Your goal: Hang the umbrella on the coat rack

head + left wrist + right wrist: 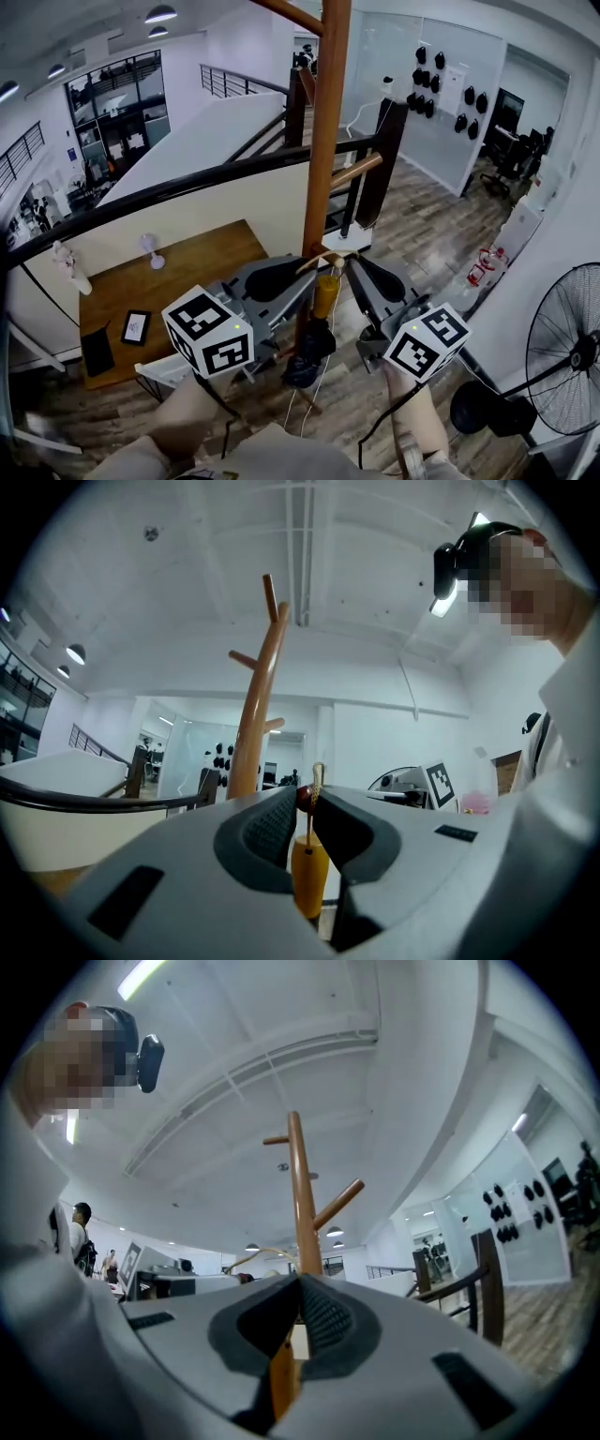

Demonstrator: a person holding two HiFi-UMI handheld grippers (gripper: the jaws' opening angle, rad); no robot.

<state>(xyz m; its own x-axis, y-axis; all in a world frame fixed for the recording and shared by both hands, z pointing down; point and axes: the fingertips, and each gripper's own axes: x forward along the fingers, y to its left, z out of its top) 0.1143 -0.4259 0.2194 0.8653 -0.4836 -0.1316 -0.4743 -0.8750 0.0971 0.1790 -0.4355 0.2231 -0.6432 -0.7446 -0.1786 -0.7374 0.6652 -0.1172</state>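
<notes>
Right now I am at the step of getting the umbrella (312,345) onto the coat rack (326,141). To do it well, I think I should lift both grippers together, keep the strap (328,257) pulled wide like a little gate, and slip it over the peg (358,171) that sticks out at about 2 o'clock from the pole. I should go slowly so the umbrella does not swing and bump the pole. I should let go only when the strap sits on the peg.

The left gripper (298,274) has its jaws almost shut. In the left gripper view they pinch the thin strap right at a small dark red bead (302,799). The yellow handle (309,878) hangs down at 6 o'clock, in the gap under the jaw tips.

The right gripper (359,270) has its jaw tips pressed together too. It seems to nip the other side of the strap, and the handle shows low between its jaws.

From the head view, the umbrella hangs straight down between the two grippers, just in front of the pole. Its black folded part is at the bottom. The peg is up above the jaws, at about 12 o'clock.
</notes>
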